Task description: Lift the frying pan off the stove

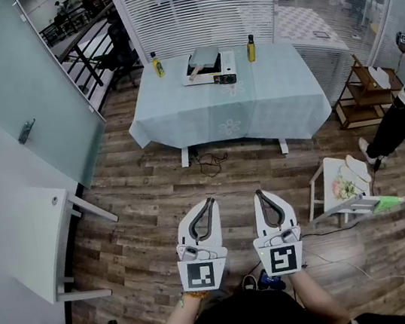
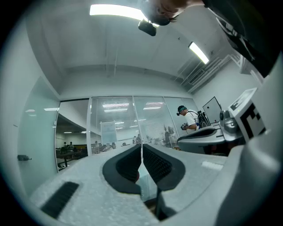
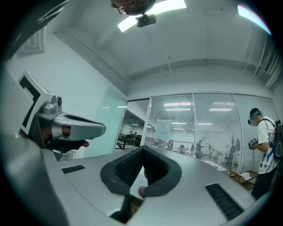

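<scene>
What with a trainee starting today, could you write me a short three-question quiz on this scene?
1. True or false: the frying pan rests on the stove.
2. The bottle and the other bottle stand: A) both left of the stove; B) one on each side of it; C) on the floor.
3. Fill in: the left gripper and the right gripper both have their jaws ___, with nothing between them.

Key: 1 true; 2 B; 3 shut.
</scene>
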`<control>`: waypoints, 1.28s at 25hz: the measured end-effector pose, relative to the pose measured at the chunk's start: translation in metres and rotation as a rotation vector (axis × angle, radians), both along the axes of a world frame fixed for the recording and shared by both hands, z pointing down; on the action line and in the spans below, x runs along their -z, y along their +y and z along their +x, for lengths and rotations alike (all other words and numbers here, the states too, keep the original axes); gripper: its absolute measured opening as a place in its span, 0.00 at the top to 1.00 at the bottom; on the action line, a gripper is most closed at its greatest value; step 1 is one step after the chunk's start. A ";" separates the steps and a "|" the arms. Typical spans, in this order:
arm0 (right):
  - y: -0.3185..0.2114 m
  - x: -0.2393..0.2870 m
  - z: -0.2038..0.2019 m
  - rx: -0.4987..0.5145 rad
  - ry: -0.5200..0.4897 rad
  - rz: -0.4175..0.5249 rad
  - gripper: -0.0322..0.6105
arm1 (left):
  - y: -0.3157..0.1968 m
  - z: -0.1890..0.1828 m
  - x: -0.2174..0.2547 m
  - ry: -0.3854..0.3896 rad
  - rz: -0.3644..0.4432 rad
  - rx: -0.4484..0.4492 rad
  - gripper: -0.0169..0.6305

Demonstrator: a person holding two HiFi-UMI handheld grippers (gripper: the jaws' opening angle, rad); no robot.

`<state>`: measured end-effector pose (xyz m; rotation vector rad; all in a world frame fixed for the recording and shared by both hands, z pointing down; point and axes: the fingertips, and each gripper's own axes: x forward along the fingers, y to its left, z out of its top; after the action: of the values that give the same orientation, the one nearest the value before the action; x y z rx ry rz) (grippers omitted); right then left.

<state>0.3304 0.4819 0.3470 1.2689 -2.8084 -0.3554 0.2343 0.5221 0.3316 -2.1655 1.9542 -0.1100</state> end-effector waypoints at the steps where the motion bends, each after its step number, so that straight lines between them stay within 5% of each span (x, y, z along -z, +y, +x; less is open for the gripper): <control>1: -0.005 0.001 -0.004 0.005 -0.013 0.000 0.95 | -0.006 -0.005 0.001 0.001 0.007 -0.002 0.93; 22: -0.130 0.002 -0.173 -0.066 0.038 0.003 0.95 | -0.135 -0.173 0.007 0.026 0.030 -0.114 0.93; 32: -0.185 -0.010 -0.198 -0.117 0.061 -0.022 0.95 | -0.194 -0.213 -0.008 0.021 -0.004 -0.150 0.93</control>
<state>0.1322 0.2972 0.3566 1.3852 -2.6652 -0.3502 0.0209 0.3284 0.3395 -2.3157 1.7957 -0.0671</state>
